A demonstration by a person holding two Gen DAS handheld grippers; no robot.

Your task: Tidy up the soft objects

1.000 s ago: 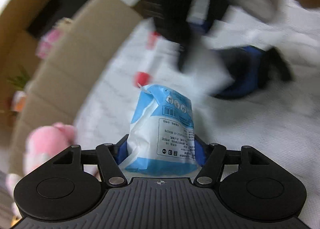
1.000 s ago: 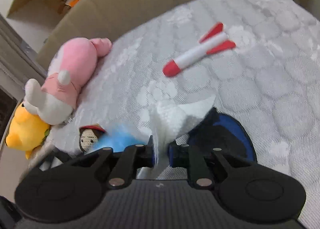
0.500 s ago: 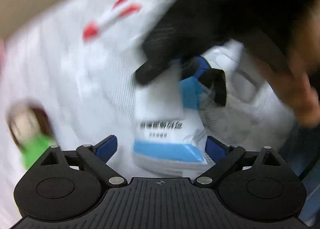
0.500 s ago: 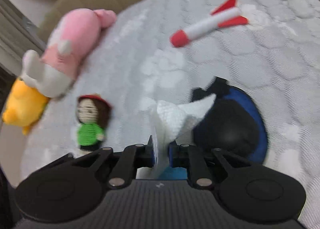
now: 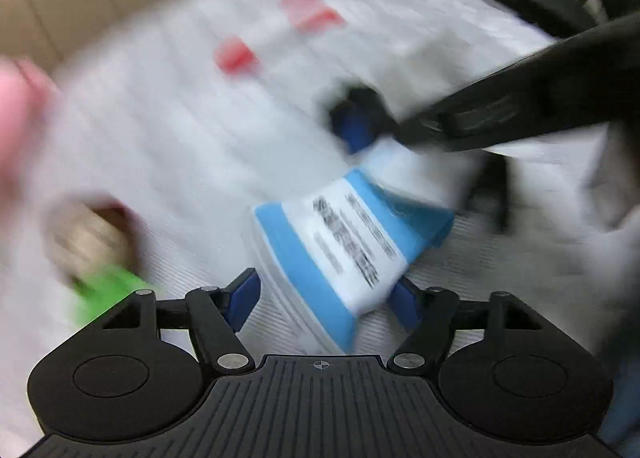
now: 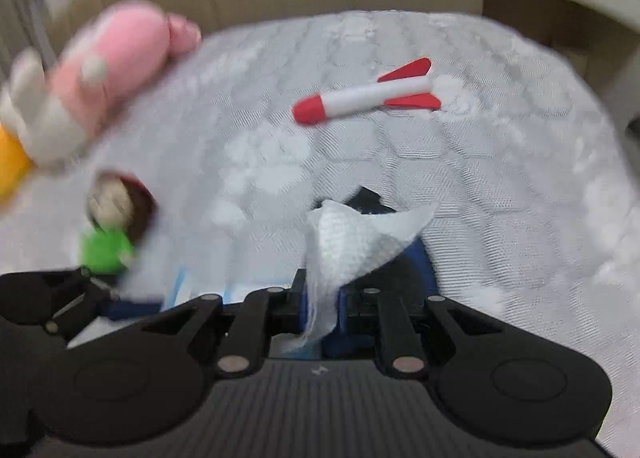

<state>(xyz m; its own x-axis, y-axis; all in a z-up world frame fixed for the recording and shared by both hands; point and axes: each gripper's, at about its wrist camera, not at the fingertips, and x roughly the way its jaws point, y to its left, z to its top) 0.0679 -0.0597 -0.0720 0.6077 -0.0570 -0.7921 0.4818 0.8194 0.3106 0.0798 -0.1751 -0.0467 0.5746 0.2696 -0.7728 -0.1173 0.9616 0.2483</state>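
Two tools working here: my right tool (image 6: 320, 298) is clamped on a white tissue (image 6: 352, 234), pulling it from the blue tissue pack (image 5: 340, 254) between my spread-apart left tool (image 5: 324, 298) fingers on the quilted bed (image 6: 500, 178). Next I'd pull the tissue free.

Red-and-white rocket (image 6: 366, 98), pink plush (image 6: 120, 58), blue-and-white tissue pack (image 5: 344, 254), green-clad doll (image 6: 110, 230)

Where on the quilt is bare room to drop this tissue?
Free: the quilt right of the rocket, and the middle between rocket and doll. Crowded: left edge with the pink plush, and near the tissue pack.
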